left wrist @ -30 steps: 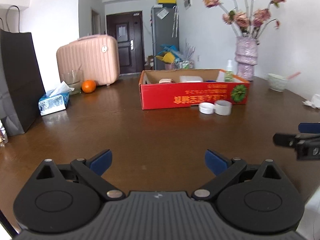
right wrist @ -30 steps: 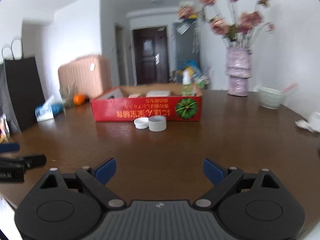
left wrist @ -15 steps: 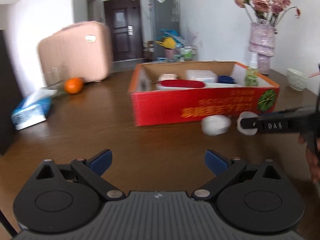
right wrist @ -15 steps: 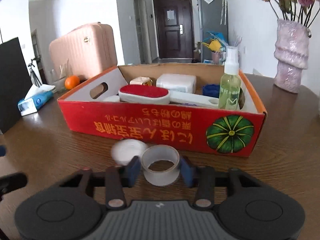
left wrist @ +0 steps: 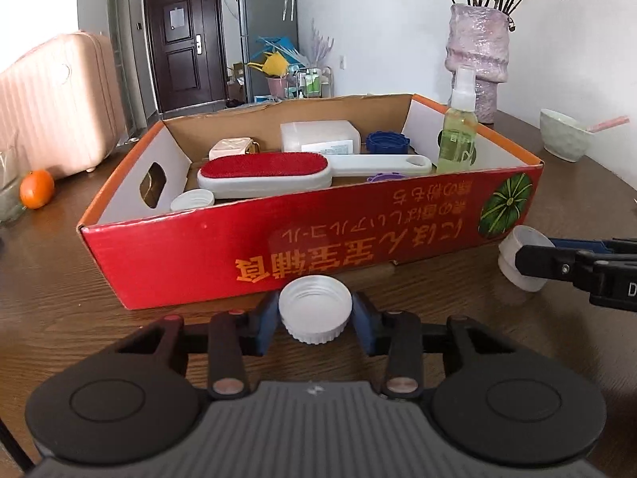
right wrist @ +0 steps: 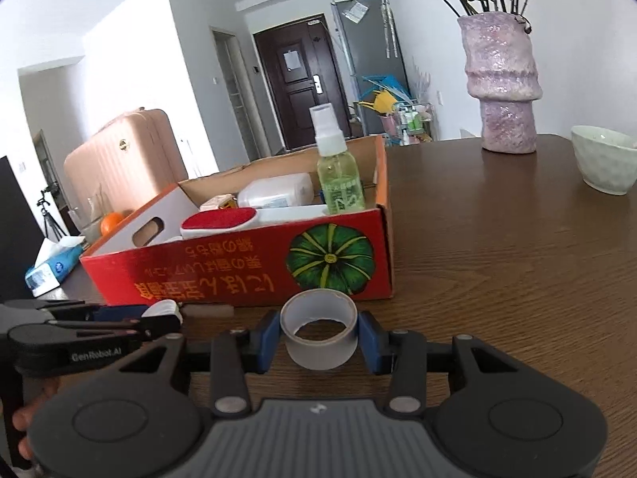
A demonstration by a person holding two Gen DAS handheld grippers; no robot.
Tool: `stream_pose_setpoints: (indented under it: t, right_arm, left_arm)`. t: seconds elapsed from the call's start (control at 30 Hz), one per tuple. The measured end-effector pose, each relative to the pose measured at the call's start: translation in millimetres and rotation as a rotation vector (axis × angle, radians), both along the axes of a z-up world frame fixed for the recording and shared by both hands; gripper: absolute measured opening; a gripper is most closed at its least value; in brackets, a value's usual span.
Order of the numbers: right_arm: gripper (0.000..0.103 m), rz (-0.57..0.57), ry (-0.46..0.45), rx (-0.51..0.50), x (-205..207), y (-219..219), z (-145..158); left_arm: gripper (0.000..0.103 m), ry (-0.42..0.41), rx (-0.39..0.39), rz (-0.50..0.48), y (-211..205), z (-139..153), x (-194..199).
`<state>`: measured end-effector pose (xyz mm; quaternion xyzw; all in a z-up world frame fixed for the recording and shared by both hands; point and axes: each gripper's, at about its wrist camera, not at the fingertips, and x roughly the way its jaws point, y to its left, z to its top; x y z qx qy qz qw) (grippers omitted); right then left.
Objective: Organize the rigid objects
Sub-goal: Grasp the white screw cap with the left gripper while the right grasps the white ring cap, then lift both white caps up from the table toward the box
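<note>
My left gripper [left wrist: 315, 316] is shut on a white ribbed bottle cap [left wrist: 315, 302], just in front of the red cardboard box [left wrist: 310, 251]. My right gripper [right wrist: 318, 338] is shut on a roll of clear tape [right wrist: 318, 332] in front of the box's right end [right wrist: 247, 271]. The tape roll also shows in the left wrist view [left wrist: 521, 257], partly behind the right gripper's finger. The cap shows in the right wrist view [right wrist: 165, 308]. The box holds a red lint brush [left wrist: 264, 171], a green spray bottle [left wrist: 458, 131], a white container [left wrist: 318, 135], a blue lid [left wrist: 387, 141] and a white cap [left wrist: 193, 201].
A purple vase with flowers [right wrist: 503, 83] and a pale green bowl [right wrist: 605, 163] stand at the back right of the brown table [right wrist: 517, 259]. An orange [left wrist: 36, 188], a pink suitcase [left wrist: 51, 99] and a tissue pack [right wrist: 51, 267] are at the left.
Both grippers moved forward to the box front. The left one closed on the white cap; the right one stays shut on the tape roll.
</note>
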<state>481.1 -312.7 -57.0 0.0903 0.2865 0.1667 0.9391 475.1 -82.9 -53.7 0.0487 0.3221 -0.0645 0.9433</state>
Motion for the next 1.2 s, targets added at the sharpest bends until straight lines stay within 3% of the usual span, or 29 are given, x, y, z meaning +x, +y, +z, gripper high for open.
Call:
stream_pose_setpoints:
  t: [0.17,0.4,0.57,0.77,0.93,1.2]
  right_arm:
    - [0.042,0.021,-0.008,0.007,-3.6,1.0,1.5]
    - [0.042,-0.024,-0.003,0.049,-5.7,-8.5,1.0]
    - [0.042,-0.067,-0.095,-0.067,-33.4,1.0,11.4]
    - [0.042,-0.028,-0.173,-0.089,-106.9,14.0,40.6]
    - [0.042,-0.014,-0.161,-0.060,-168.8,14.7,59.8]
    - [0.042,-0.008,-0.186,-0.079,-268.9,22.5,74.9]
  left_arm:
    - [0.040,-0.013,0.030,0.009,-4.9,0.9,-4.5]
    - [0.040,-0.053,0.013,0.028,3.1,20.6,-35.8]
    - [0.040,-0.084,-0.029,0.079,28.2,47.0,-73.1]
    - [0.041,-0.192,-0.029,0.135,51.4,81.0,-139.3]
    - [0.041,-0.257,-0.038,0.161,64.4,101.3,-194.1]
    - [0.041,-0.310,-0.046,0.132,66.0,107.0,-285.3]
